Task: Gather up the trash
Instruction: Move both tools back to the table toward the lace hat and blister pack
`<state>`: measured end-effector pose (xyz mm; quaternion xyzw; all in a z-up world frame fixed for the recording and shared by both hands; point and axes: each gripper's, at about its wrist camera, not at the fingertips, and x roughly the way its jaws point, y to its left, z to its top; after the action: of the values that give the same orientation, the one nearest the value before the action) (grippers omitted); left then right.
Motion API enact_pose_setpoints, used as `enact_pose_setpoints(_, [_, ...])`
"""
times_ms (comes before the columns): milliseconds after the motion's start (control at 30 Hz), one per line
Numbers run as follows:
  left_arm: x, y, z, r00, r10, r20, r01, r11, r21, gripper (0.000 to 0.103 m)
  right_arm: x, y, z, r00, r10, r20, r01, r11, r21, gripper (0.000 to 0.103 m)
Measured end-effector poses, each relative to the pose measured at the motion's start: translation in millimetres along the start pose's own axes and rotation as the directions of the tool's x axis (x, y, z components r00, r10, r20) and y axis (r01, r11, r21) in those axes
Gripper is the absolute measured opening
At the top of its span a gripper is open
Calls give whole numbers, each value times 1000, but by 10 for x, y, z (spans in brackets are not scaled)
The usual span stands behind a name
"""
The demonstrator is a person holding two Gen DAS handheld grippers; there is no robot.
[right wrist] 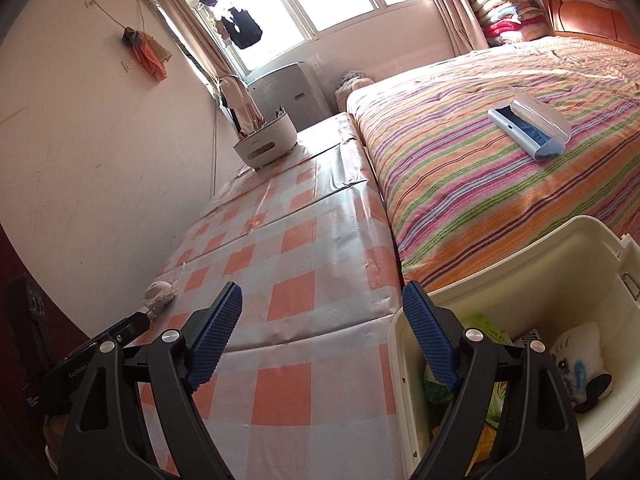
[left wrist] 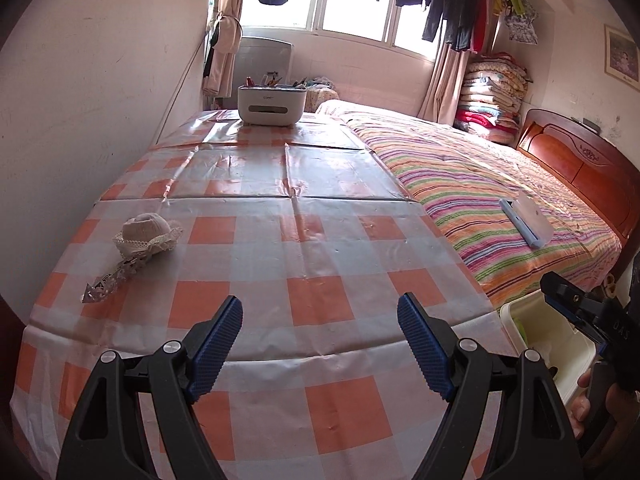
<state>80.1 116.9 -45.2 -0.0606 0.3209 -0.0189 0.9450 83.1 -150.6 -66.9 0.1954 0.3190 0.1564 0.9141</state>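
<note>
Left gripper (left wrist: pixel 320 320) with blue pads wide apart and empty, right gripper (right wrist: pixel 322 312) the same, cream plastic bin (right wrist: pixel 520 248) holding wrappers beside checked tablecloth (left wrist: pixel 320 240), crumpled white paper ball (left wrist: pixel 146 236) and shiny foil wrapper (left wrist: pixel 108 284) farther left, white desk organizer (left wrist: pixel 272 105) at back

Ahead of the left claw (left wrist: pixel 320 312) with its ribbed blue pads, a glossy, creased plastic checked cloth covers the tabletop (left wrist: pixel 320 248), beside the right claw (right wrist: pixel 322 304) a smooth cream plastic bin (right wrist: pixel 560 264).

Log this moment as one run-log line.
left gripper: open, empty | right gripper: open, empty | crumpled tissue: on checked table | bin: holds trash
</note>
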Motion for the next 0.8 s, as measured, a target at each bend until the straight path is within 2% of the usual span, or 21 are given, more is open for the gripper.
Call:
enact_pose_setpoints(167, [-40,388,66,997,75,22,-75,997,-35,78,198,183,-4,999,13,-39,-14,999,-32,81])
enact_pose_setpoints(433, [46,1139,227,984,177,28,-171,974,-148,78,454,394,-29,994,48,-97,-53,997,-51,81])
enact_pose_setpoints(667, [365,1548,299,981,186,-55,-193,963,-188,78,650,622,15,987,75,-143,-88,993,-84,81])
enact_pose_setpoints(800, [582,1634,291,978,172,-119,-191,967,-168,78,797,875,156,982,110,-154,-129,984,-122,81])
